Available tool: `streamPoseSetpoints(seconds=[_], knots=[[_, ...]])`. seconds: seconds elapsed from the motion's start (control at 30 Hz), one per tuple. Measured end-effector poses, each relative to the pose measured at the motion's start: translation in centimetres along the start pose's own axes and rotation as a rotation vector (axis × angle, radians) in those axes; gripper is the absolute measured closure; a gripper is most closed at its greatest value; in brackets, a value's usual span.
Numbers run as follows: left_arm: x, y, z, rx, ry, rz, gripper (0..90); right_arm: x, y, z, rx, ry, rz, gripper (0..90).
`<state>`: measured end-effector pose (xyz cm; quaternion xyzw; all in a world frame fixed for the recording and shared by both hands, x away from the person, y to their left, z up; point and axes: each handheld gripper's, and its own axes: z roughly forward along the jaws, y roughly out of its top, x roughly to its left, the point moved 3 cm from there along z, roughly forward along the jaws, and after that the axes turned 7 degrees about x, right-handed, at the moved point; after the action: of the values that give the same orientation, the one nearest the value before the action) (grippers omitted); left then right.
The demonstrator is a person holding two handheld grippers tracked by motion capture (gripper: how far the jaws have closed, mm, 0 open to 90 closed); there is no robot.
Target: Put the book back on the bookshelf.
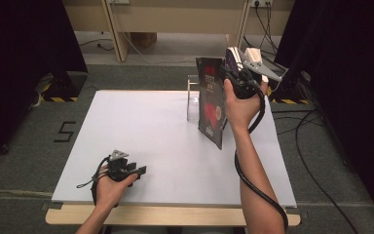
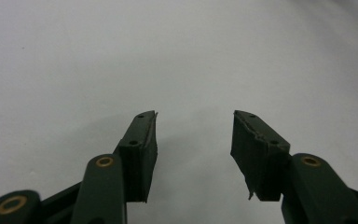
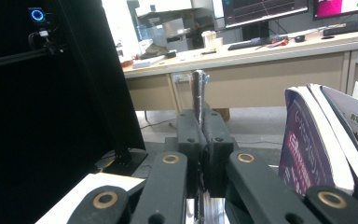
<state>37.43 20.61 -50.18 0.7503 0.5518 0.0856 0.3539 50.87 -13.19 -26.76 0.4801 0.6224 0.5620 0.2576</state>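
High view: the white table (image 1: 141, 146) spans most of the frame, and a clear acrylic bookstand (image 1: 193, 97) stands near its far right edge. Just beside the stand, a dark-covered magazine (image 1: 211, 102) with red print hangs upright above the table, lifted clear of the surface. The right gripper (image 1: 233, 73) holds it from the right side, up by its top edge. The left gripper (image 1: 139, 170) rests low at the near left of the table, well apart from the magazine.

In the right gripper view, the jaws are pressed together on the thin edge of the magazine (image 3: 198, 93), which sticks up between them; other books (image 3: 326, 140) stand at the right.

In the left gripper view, the jaws stand spread over bare table (image 2: 121, 56).
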Motion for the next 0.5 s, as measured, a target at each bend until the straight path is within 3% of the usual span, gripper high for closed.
streamPoseSetpoints(seconds=[0.5], knots=[[0.0, -0.1, 0.0, 0.003, -0.002, -0.001, 49.8, 0.3, 0.7, 1.8, -0.007, -0.012, 0.0, 87.7]])
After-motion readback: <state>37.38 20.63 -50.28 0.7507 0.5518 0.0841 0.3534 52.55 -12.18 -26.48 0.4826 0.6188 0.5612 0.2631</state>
